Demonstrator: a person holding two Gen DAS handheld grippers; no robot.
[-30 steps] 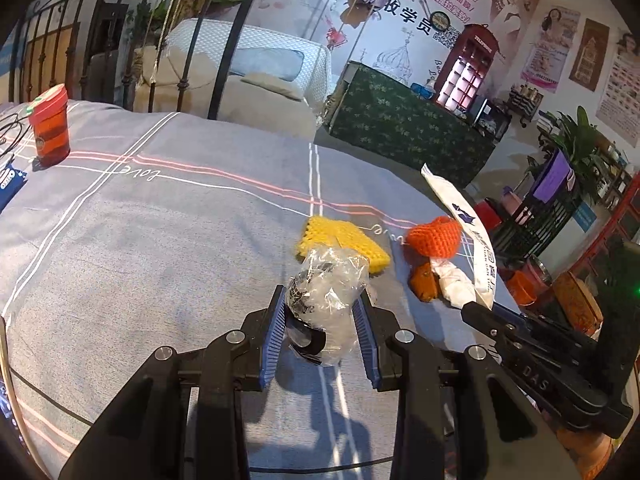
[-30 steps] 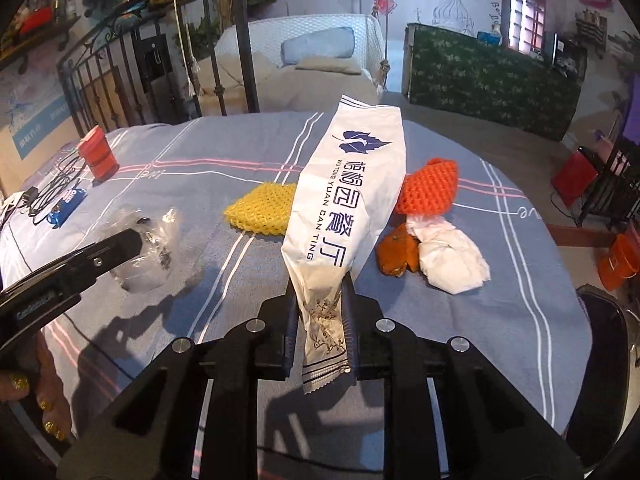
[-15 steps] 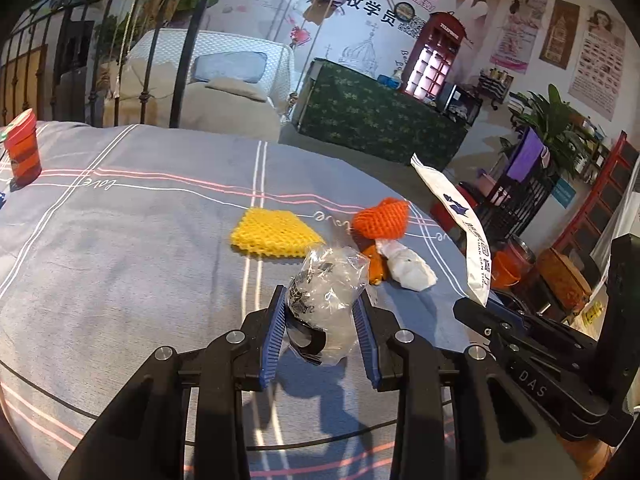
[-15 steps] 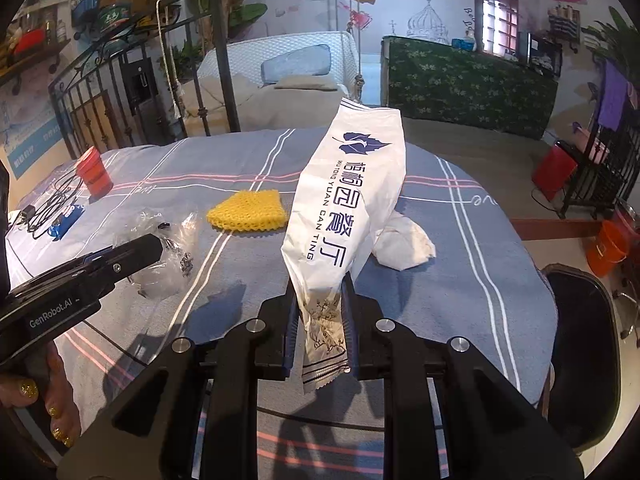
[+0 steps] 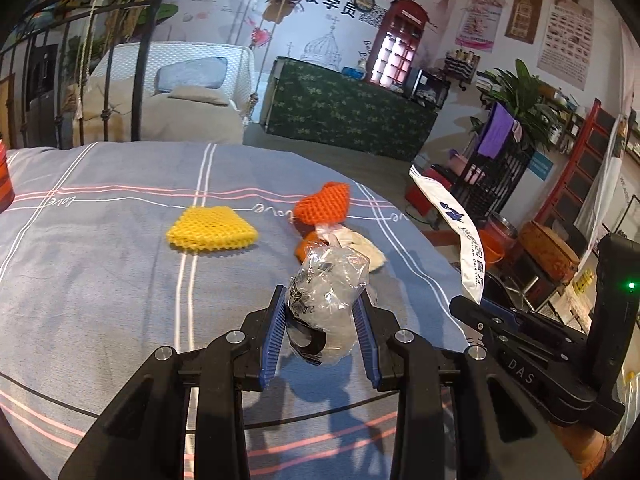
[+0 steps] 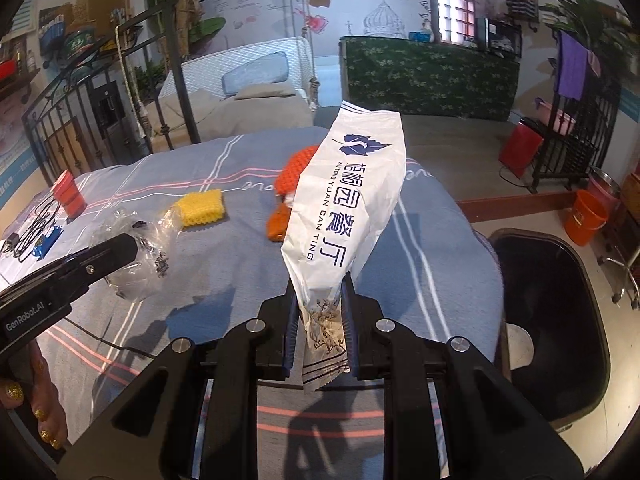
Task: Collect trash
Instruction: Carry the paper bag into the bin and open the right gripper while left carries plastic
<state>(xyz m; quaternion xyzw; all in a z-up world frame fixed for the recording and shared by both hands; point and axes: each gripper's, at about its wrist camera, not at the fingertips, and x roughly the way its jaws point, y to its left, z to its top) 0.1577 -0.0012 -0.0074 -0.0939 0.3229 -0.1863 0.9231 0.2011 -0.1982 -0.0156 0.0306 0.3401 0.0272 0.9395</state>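
My left gripper point(image 5: 322, 312) is shut on a crumpled clear plastic bag point(image 5: 328, 292) and holds it above the grey striped tablecloth point(image 5: 100, 248). My right gripper point(image 6: 320, 300) is shut on a long white paper wrapper point(image 6: 352, 200) with blue print; the wrapper also shows in the left wrist view point(image 5: 460, 232). On the table lie a yellow foam net point(image 5: 212, 232), an orange foam net point(image 5: 324, 204), an orange peel point(image 6: 277, 222) and a white tissue point(image 5: 366, 244). A black trash bin point(image 6: 556, 320) stands beside the table at the right.
A red cup point(image 6: 70, 196) and cables with a blue gadget point(image 6: 40, 236) sit at the table's far left. An orange bucket point(image 6: 586, 216) and a red bin point(image 6: 520, 148) stand on the floor. A metal bed frame point(image 6: 132, 92) is behind the table.
Both grippers have moved right and back toward the table's near right edge with their trash held. The black bin has come further into the right wrist view.
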